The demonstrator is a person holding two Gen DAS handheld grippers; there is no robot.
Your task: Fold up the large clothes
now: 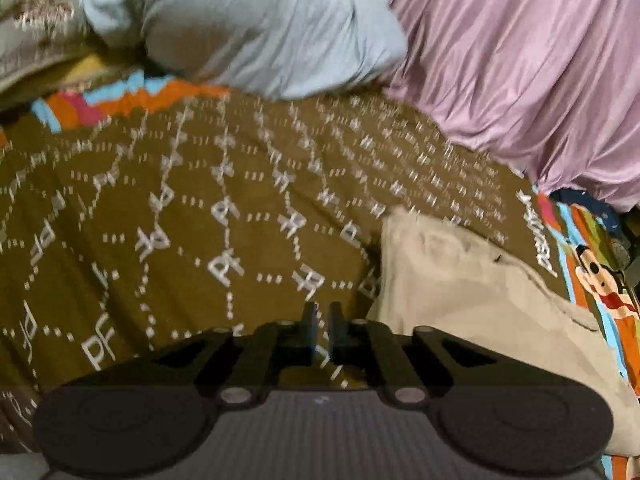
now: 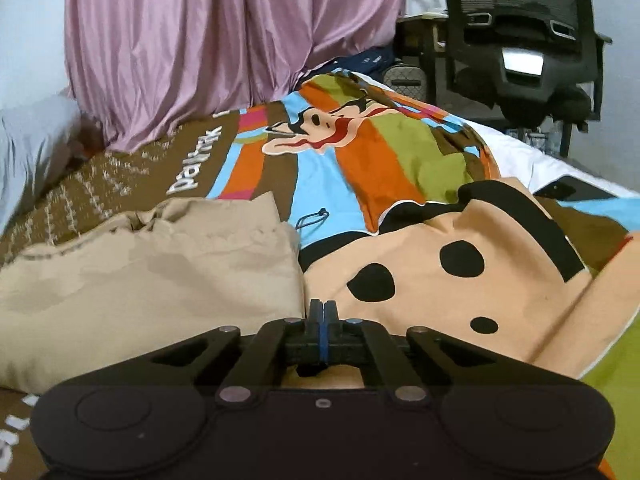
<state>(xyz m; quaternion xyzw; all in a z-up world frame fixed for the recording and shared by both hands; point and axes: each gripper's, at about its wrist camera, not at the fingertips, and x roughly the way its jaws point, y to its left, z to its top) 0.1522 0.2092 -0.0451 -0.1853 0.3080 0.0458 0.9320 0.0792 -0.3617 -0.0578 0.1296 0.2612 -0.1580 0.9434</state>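
Note:
A beige garment (image 1: pixel 472 280) lies folded into a thick pad on the patterned bedspread (image 1: pixel 200 200). In the left wrist view it sits to the right of my left gripper (image 1: pixel 322 312), whose fingers stand a narrow gap apart with nothing between them. In the right wrist view the beige garment (image 2: pixel 152 272) lies to the left of my right gripper (image 2: pixel 322 308), which is shut and holds nothing, hovering just past the garment's right edge over the cartoon print.
A pale blue pillow (image 1: pixel 248 28) lies at the head of the bed. A pink curtain (image 2: pixel 224 40) hangs behind the bed. A black office chair (image 2: pixel 524 40) stands at the far right. A dark phone (image 2: pixel 568 188) lies on the white sheet.

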